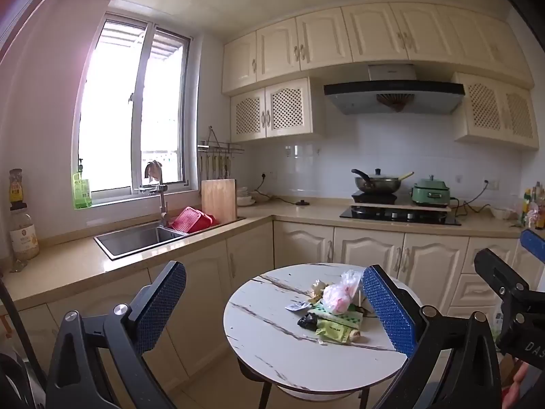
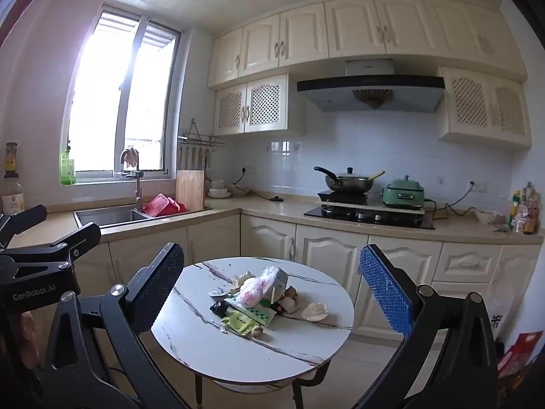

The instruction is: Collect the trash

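A heap of trash (image 1: 332,310) lies on a round white marble-look table (image 1: 272,351): a pink-white plastic bag (image 1: 337,294), green wrappers (image 1: 335,329), a black scrap (image 1: 306,320) and paper bits. In the right wrist view the trash heap (image 2: 259,301) sits mid-table (image 2: 204,337) with a crumpled white paper (image 2: 315,312) to its right. My left gripper (image 1: 276,301) is open and empty, held above and short of the table. My right gripper (image 2: 272,279) is open and empty too, at the same distance. Each gripper shows at the edge of the other's view.
An L-shaped kitchen counter (image 1: 85,259) runs behind the table, with a sink (image 1: 136,238), a red basket (image 1: 192,220), a cutting board (image 1: 218,201), a hob with a wok (image 1: 376,182) and a green cooker (image 1: 431,192). Bottles stand at both counter ends. Cabinets hang overhead.
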A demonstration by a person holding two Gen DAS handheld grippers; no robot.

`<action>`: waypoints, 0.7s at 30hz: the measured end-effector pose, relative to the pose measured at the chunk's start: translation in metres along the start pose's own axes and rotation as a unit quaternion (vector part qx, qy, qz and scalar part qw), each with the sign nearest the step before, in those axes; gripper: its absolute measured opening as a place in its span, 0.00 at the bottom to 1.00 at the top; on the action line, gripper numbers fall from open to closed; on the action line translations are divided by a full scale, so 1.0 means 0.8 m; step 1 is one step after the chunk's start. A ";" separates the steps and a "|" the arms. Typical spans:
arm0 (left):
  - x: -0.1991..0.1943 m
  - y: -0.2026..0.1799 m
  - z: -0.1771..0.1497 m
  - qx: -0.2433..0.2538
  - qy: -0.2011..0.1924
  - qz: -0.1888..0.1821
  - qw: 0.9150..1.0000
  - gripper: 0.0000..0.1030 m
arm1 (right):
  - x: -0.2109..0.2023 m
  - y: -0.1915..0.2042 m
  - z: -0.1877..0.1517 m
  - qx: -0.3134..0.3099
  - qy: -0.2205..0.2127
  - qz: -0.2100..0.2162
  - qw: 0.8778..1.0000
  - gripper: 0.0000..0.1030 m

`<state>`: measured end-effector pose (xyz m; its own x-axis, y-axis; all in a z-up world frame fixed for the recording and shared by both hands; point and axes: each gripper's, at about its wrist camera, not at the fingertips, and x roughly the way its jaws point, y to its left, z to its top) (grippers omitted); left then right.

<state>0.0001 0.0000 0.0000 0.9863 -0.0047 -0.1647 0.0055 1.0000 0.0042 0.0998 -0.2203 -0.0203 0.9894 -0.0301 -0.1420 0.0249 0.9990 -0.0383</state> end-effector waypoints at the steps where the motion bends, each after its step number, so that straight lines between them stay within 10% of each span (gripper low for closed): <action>1: 0.000 0.000 0.000 -0.001 0.001 0.000 1.000 1.00 | 0.000 0.000 0.000 0.000 0.000 -0.001 1.000 1.00; 21: -0.003 0.004 0.000 0.005 -0.001 -0.005 1.000 0.99 | -0.014 -0.004 0.004 0.010 -0.006 0.000 1.000 1.00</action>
<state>-0.0023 0.0034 0.0002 0.9866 -0.0146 -0.1624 0.0170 0.9998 0.0133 0.0895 -0.2234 -0.0153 0.9910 -0.0298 -0.1302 0.0276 0.9994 -0.0184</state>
